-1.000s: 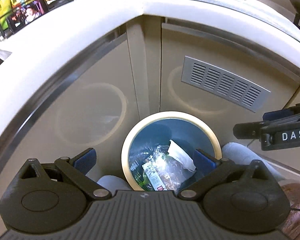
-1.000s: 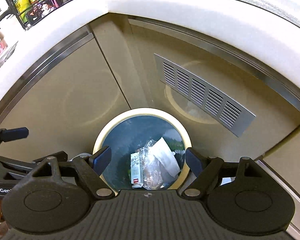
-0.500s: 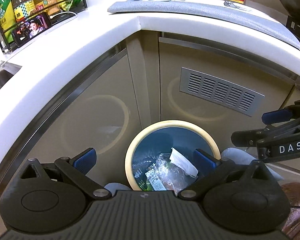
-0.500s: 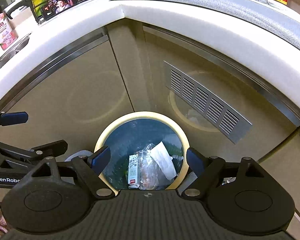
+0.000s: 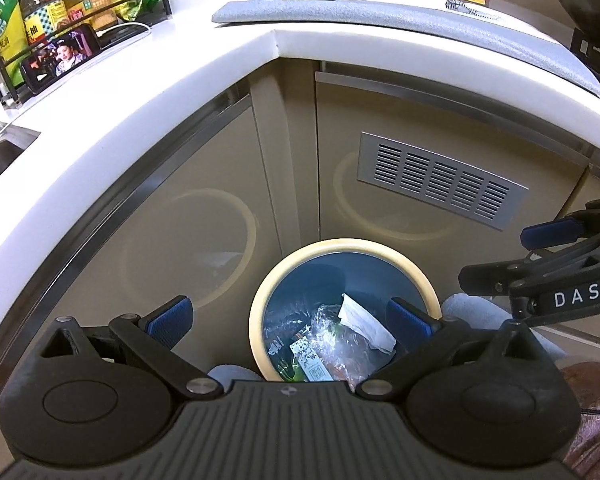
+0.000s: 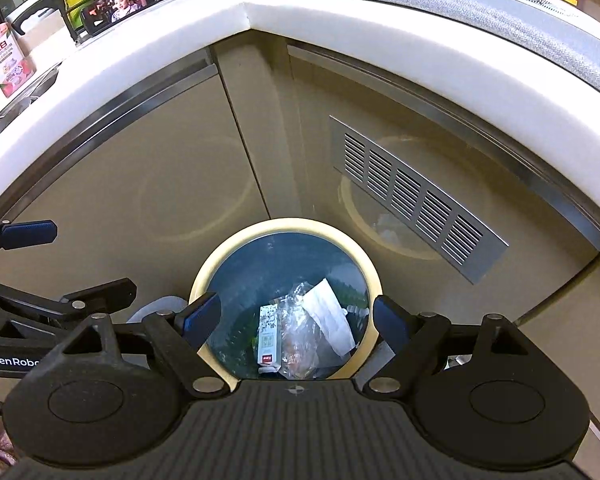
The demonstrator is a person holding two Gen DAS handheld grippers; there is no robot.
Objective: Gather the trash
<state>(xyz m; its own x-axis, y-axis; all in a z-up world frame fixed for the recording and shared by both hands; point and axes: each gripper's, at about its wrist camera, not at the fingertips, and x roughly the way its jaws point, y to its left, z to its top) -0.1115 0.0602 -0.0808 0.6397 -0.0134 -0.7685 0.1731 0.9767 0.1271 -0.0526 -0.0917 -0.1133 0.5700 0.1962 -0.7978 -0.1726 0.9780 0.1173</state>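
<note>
- Both grippers, left [image 5: 288,320] and right [image 6: 296,318], have fingers spread wide, gripping nothing.
- Bin [image 6: 204,276] stands below them in the cabinet [image 6: 120,184] corner.
- Trash inside: carton [image 6: 269,336], paper [image 6: 330,316], clear wrap [image 6: 296,344].

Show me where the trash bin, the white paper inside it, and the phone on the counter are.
trash bin [image 6: 284,226]: right wrist view, far cream rim.
white paper [image 6: 330,316]: right wrist view, middle of sheet.
phone [image 5: 62,58]: left wrist view, lit screen.
</note>
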